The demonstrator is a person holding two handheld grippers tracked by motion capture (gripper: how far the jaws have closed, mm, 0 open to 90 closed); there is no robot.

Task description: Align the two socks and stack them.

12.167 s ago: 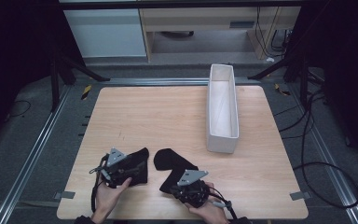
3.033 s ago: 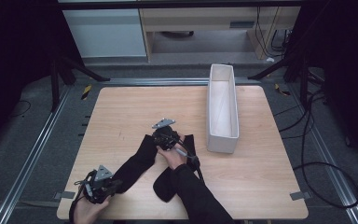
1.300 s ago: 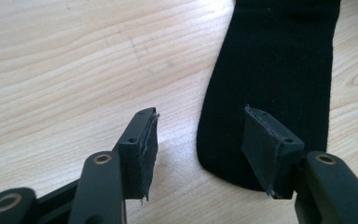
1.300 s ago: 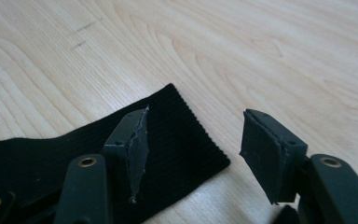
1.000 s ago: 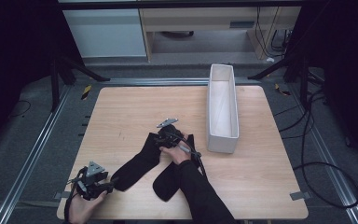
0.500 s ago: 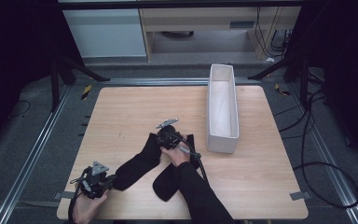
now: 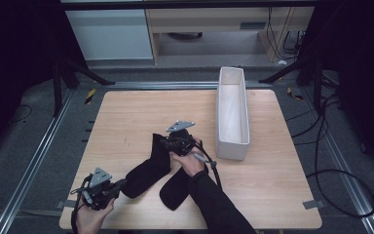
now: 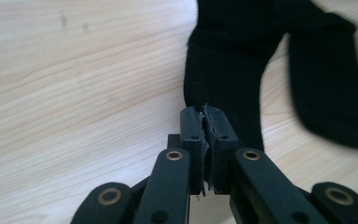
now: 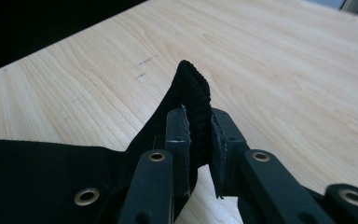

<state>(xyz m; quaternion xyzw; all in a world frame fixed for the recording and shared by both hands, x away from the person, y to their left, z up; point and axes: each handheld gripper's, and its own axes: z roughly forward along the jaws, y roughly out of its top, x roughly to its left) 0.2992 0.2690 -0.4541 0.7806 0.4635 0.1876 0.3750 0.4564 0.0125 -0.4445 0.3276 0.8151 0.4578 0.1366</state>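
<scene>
1. No brand, label or writing can be read on anything; the faint dark scratches on the wooden table (image 7: 126,117) are marks, not letters
2. In the high view the black sock (image 7: 148,165) lies stretched across the middle of the table, running from near the front left corner up toward the centre, and a second black sock (image 7: 175,187) lies just beside it on the right, partly under the person's right sleeve (image 7: 219,209)
3. The toe and cuff of the stretched sock are covered by the grippers, so its ends are hard to make out; the left gripper view blurs the second sock at the right edge
4. The left gripper (image 8: 204,140) has its jaws pressed together on a thin edge of the stretched sock, with a sliver of fabric showing between the pads
5. The right gripper (image 9: 199,140) has its jaws clamped on a raised fold at that sock's other end, slightly apart with ribbed cloth between them
6. A white tray (image 7: 219,112) stands well apart at the table's right side
</scene>
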